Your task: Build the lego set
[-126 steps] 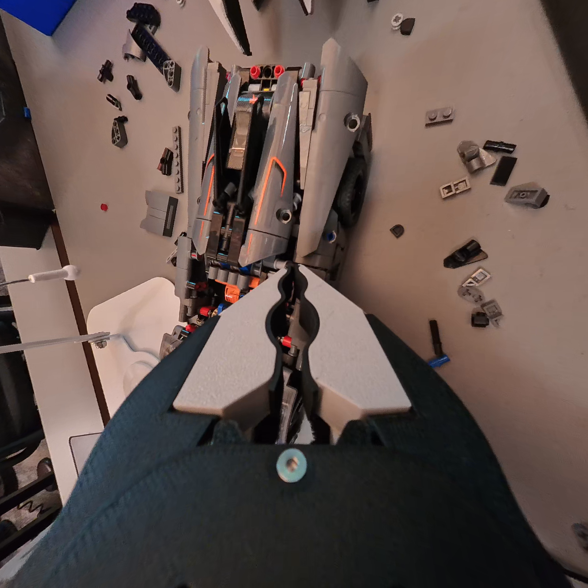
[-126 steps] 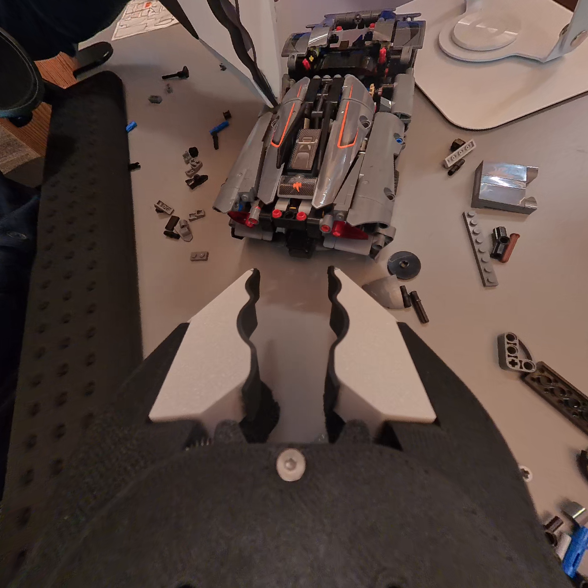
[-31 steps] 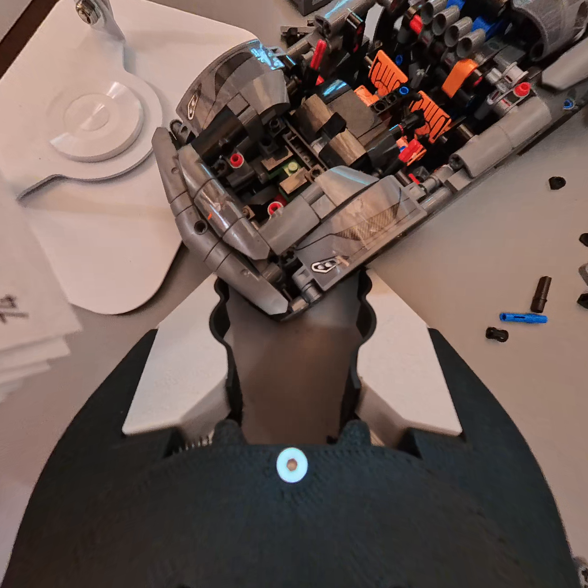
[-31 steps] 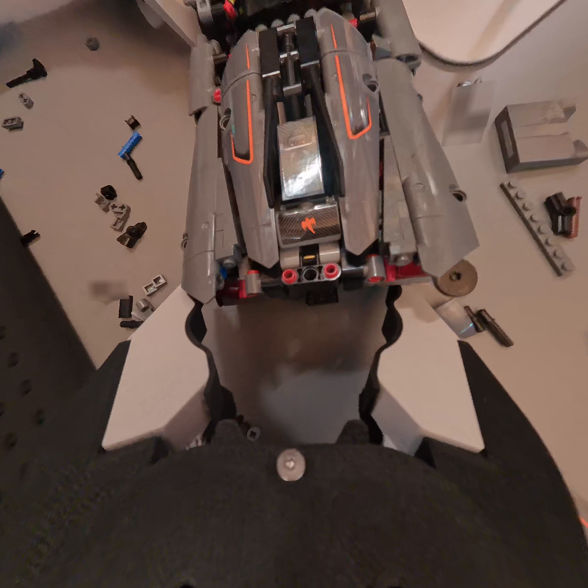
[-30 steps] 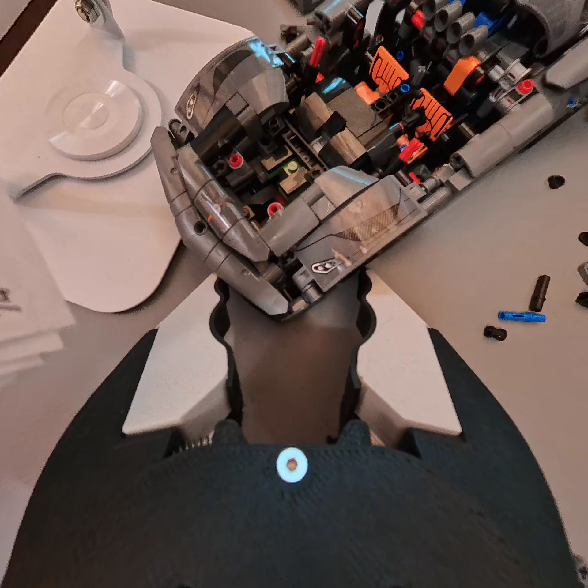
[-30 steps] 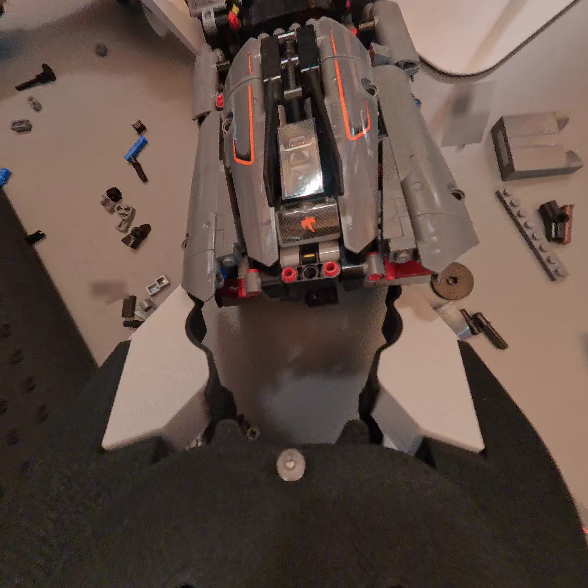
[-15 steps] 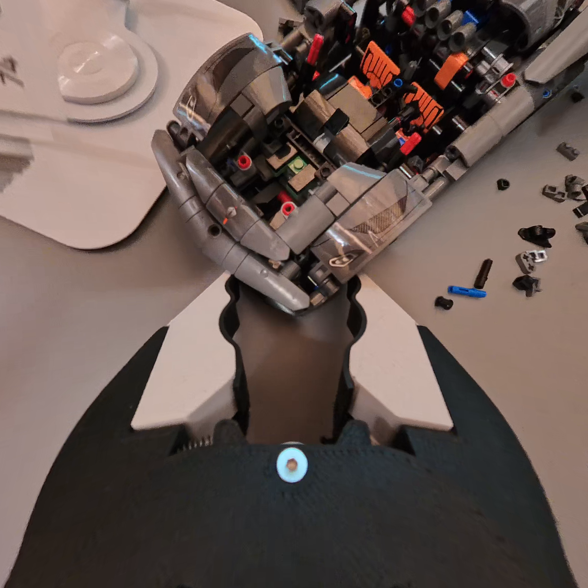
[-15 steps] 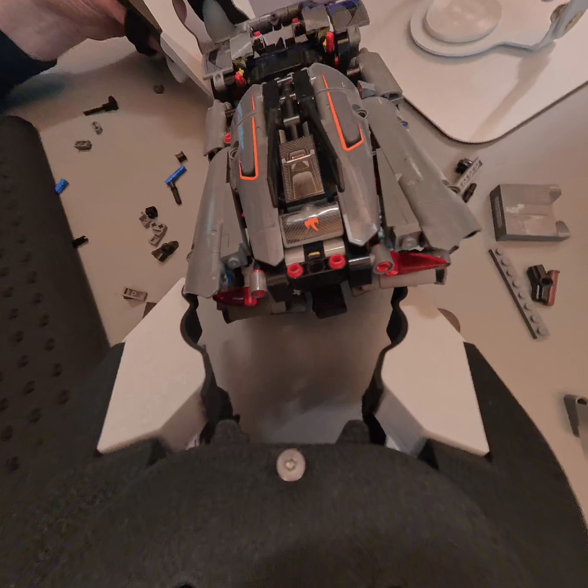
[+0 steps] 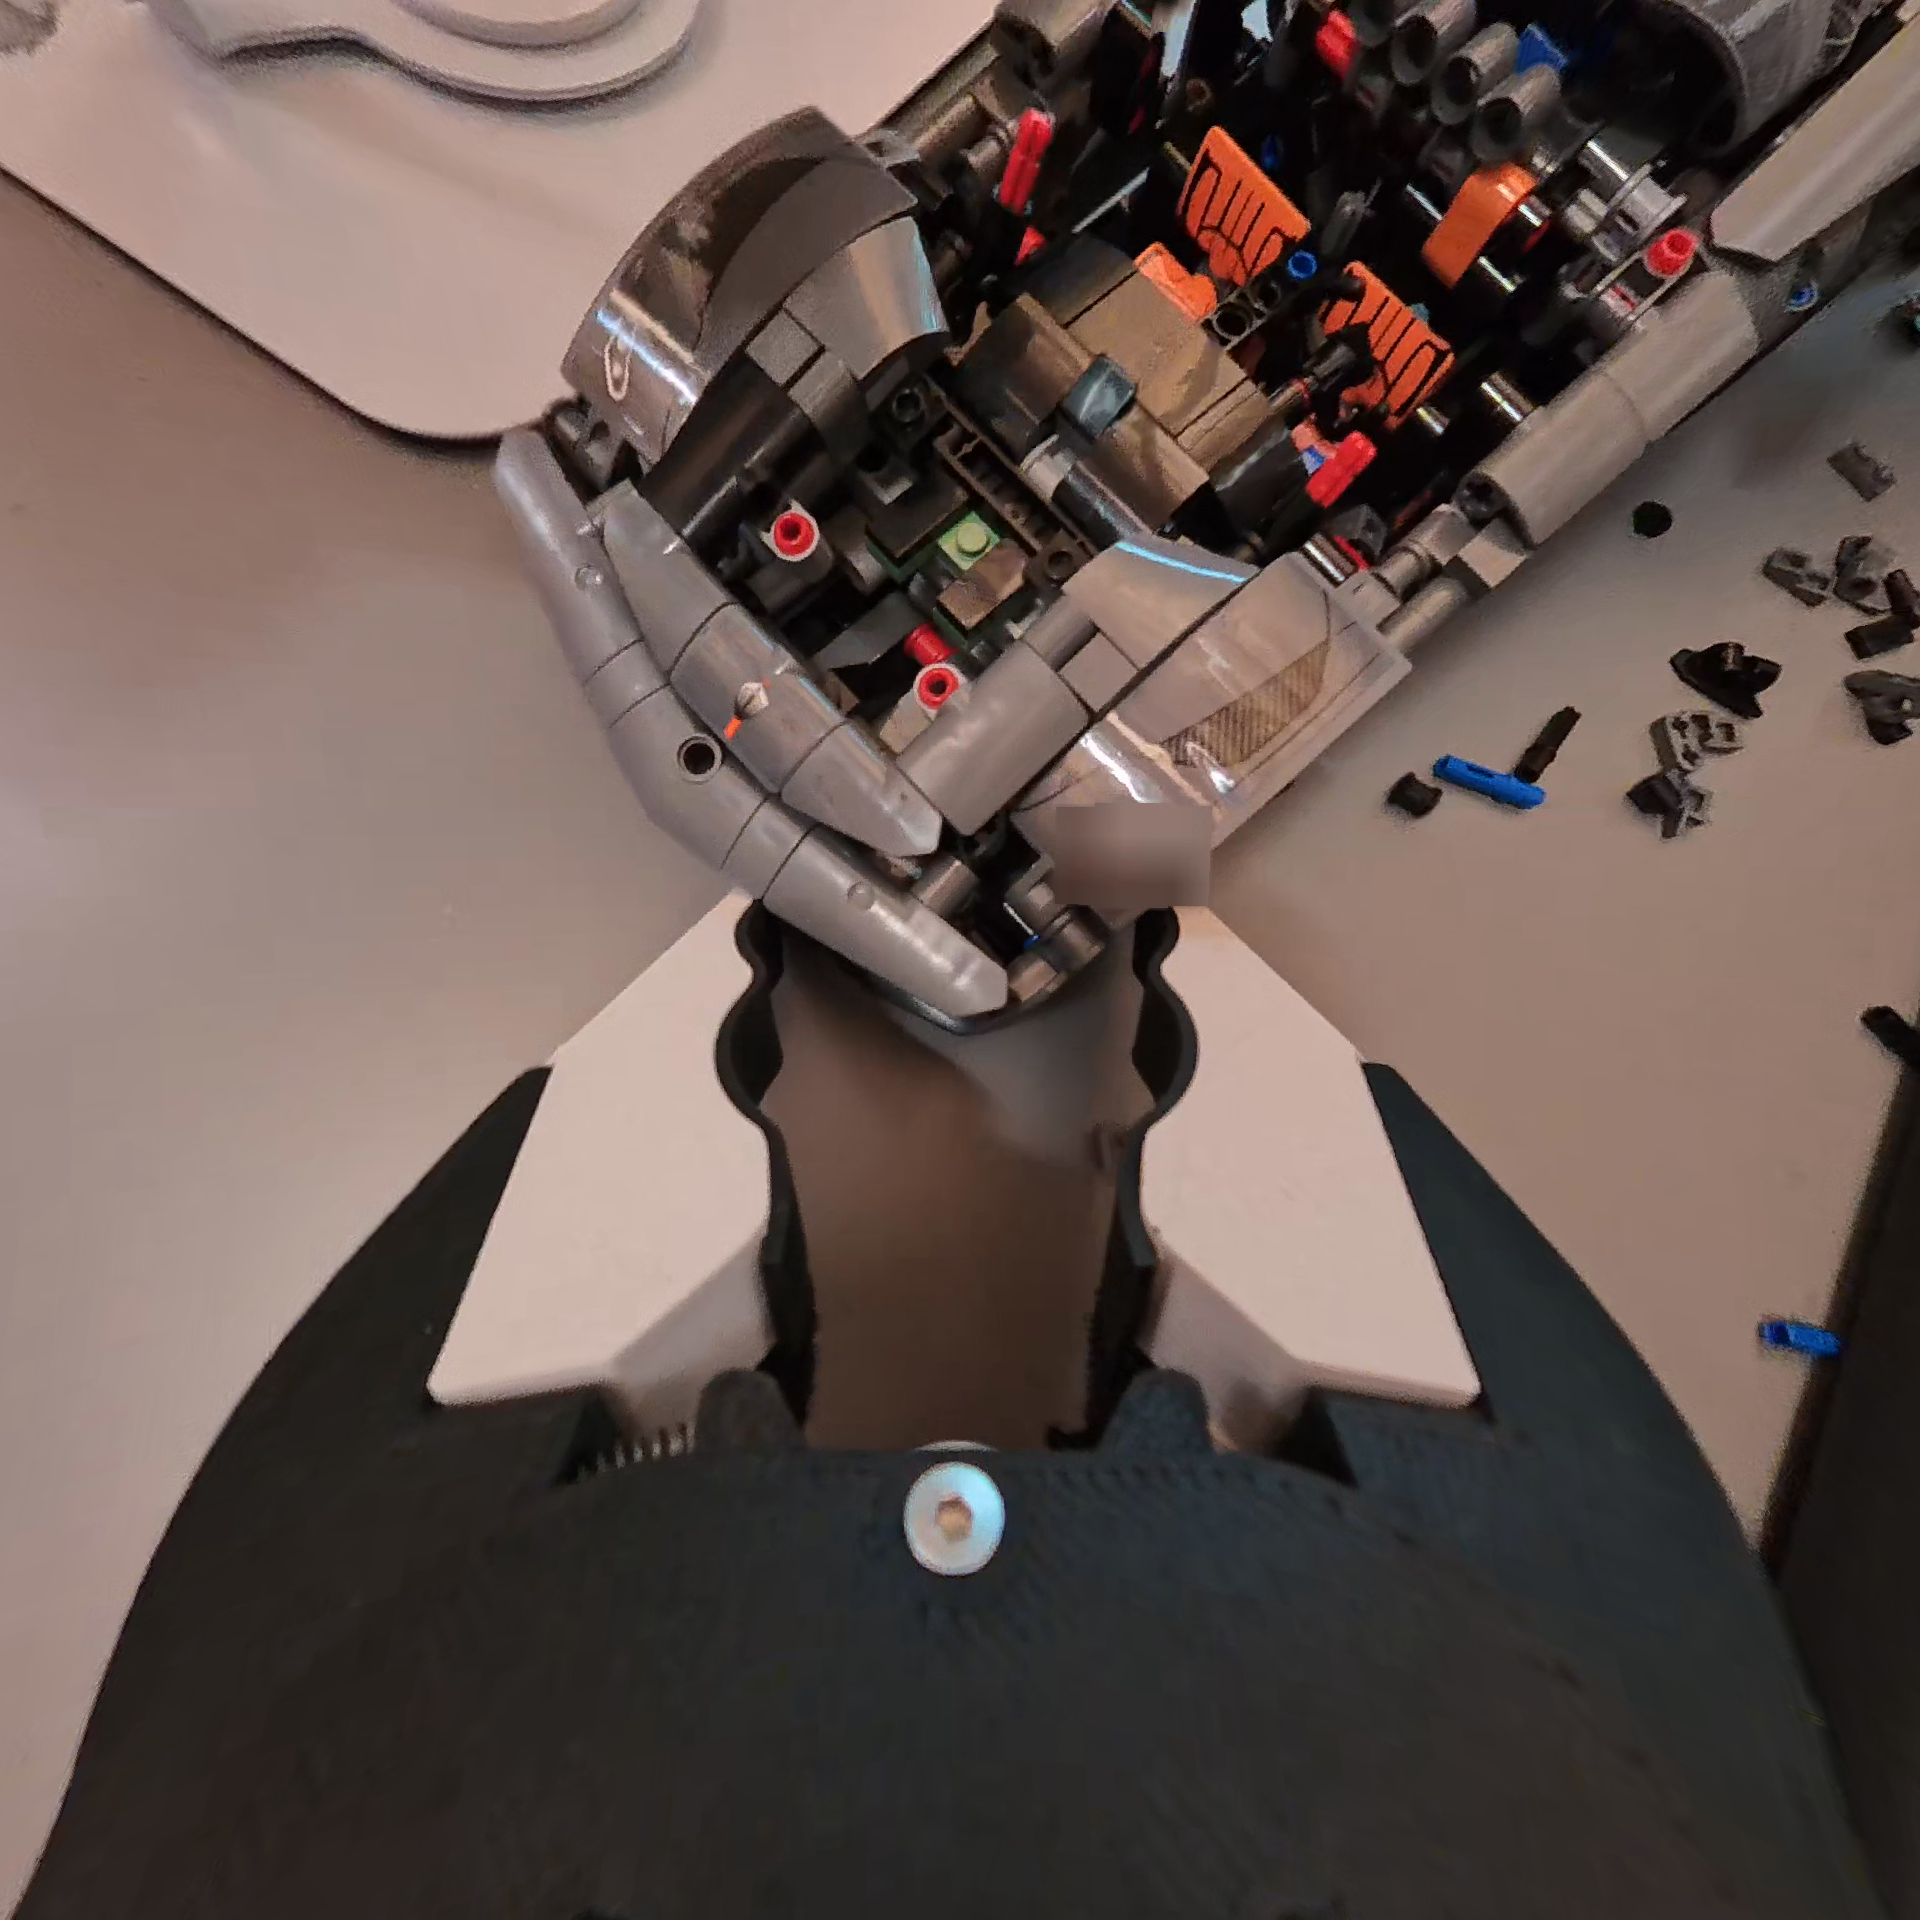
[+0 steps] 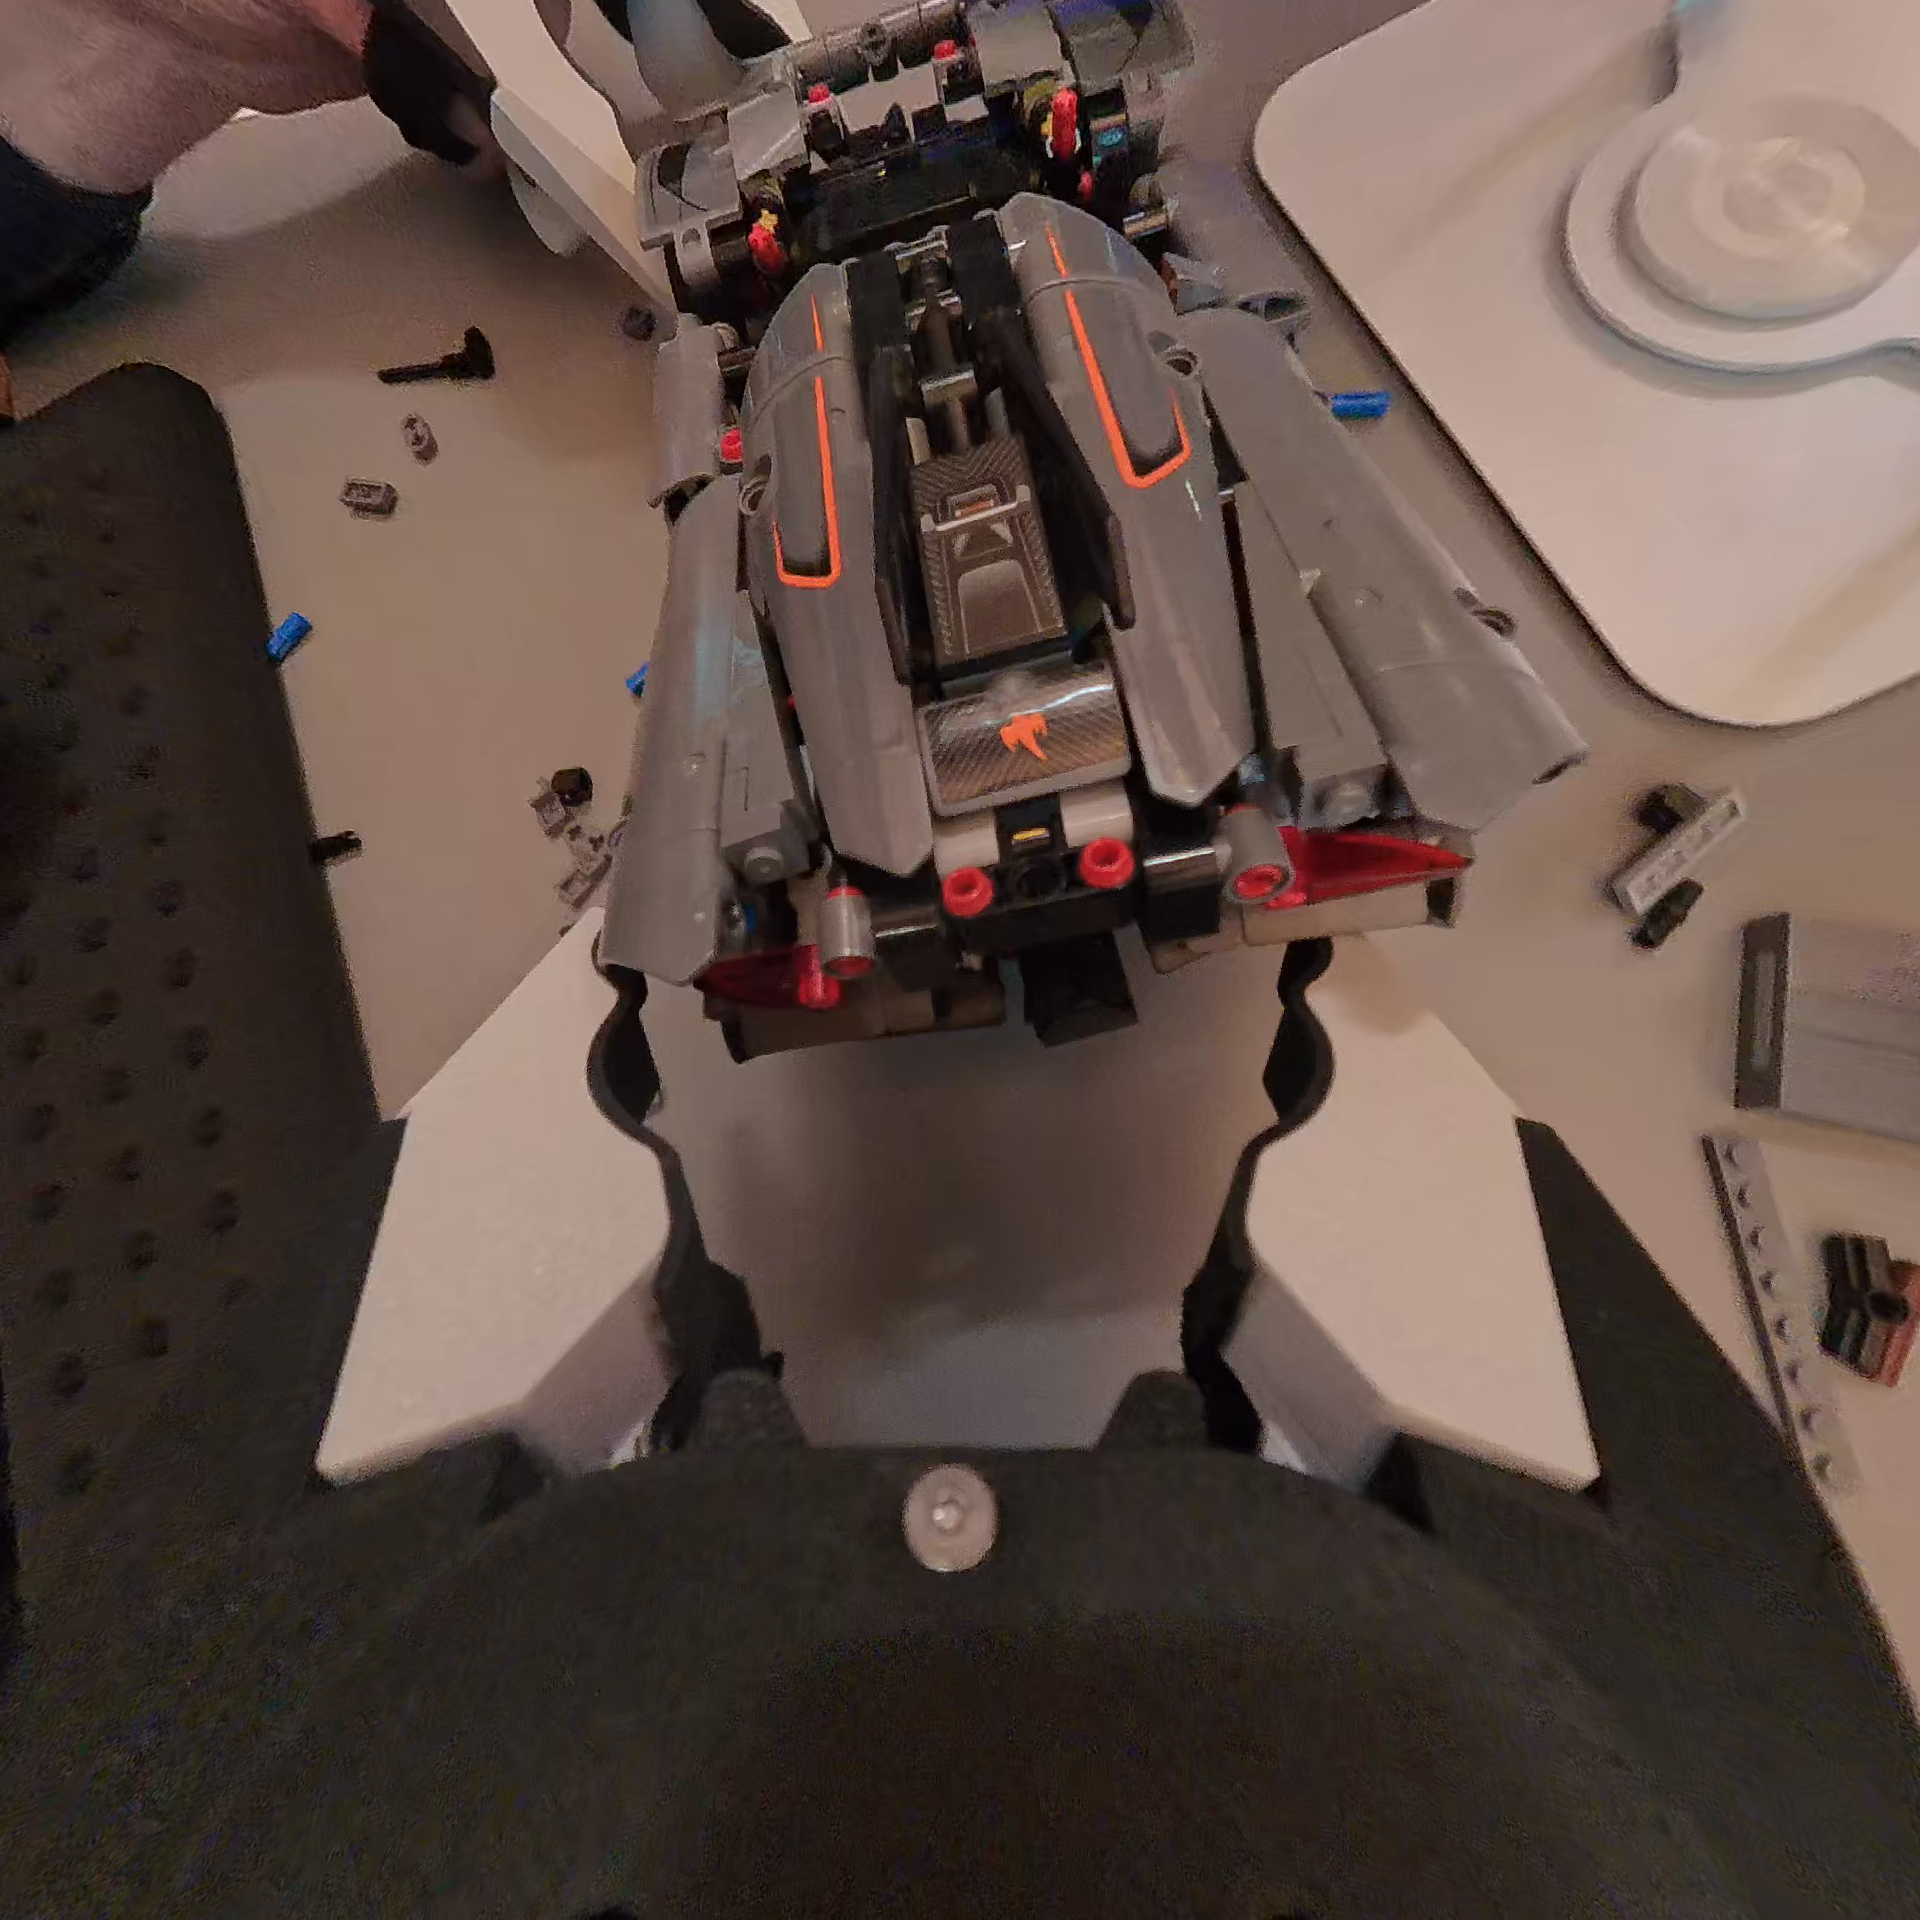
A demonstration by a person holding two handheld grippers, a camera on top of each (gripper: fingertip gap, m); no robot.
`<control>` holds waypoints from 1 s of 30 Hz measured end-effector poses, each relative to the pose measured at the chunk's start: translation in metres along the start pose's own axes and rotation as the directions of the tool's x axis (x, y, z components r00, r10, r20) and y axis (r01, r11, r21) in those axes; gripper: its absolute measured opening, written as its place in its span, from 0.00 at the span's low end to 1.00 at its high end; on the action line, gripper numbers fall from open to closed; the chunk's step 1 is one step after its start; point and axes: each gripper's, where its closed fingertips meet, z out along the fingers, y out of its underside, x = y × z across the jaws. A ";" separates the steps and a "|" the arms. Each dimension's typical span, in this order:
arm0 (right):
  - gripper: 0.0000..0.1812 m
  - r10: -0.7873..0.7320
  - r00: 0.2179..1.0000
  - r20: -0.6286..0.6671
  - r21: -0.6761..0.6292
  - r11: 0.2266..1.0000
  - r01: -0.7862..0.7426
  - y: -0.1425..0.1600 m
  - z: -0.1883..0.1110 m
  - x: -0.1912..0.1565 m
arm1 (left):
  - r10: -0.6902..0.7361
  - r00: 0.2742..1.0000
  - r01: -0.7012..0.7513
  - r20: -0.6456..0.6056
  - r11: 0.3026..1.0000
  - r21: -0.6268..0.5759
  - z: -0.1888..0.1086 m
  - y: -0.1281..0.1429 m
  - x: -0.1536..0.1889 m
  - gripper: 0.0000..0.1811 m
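Observation:
The grey lego car with orange lines and black insides fills the left wrist view [image 9: 1039, 540] and the right wrist view [image 10: 987, 623]. My left gripper [image 9: 951, 935] is closed on the car's pointed nose, with both fingertips touching its grey front panels. My right gripper [image 10: 956, 971] has its jaws wide apart around the car's rear end, against the lower body below the red pins. The rear sits tilted, right side higher, with a shadow under it. The left gripper's white finger [image 10: 561, 177] and a hand [image 10: 208, 62] show at the car's far end.
A white base plate [image 9: 364, 260] lies beside the nose and also shows in the right wrist view [image 10: 1558, 468]. A blue pin [image 9: 1486, 779] and small dark pieces [image 9: 1714, 675] lie to the right. A grey panel [image 10: 1839, 1029], a long studded plate [image 10: 1766, 1299] and a black perforated mat [image 10: 125, 831] flank the car.
Both grippers have moved onto the car's ends. The left jaws narrowed onto the nose. The car's rear rose and rolled, and the loose pieces shifted relative to the car.

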 end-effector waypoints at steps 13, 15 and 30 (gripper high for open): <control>0.66 -0.130 0.982 0.137 -0.007 0.991 0.132 -0.059 0.035 0.006 | -0.117 0.980 0.104 0.160 0.991 0.082 -0.054 0.018 -0.028 0.36; 0.66 -0.155 0.975 0.161 0.009 0.988 0.156 -0.073 0.042 0.008 | -0.135 0.972 0.122 0.190 0.990 0.077 -0.062 0.022 -0.035 0.36; 0.67 -0.265 0.903 0.338 -0.029 0.956 0.291 -0.115 0.108 0.020 | -0.278 0.898 0.288 0.342 0.957 0.022 -0.088 0.072 -0.064 0.35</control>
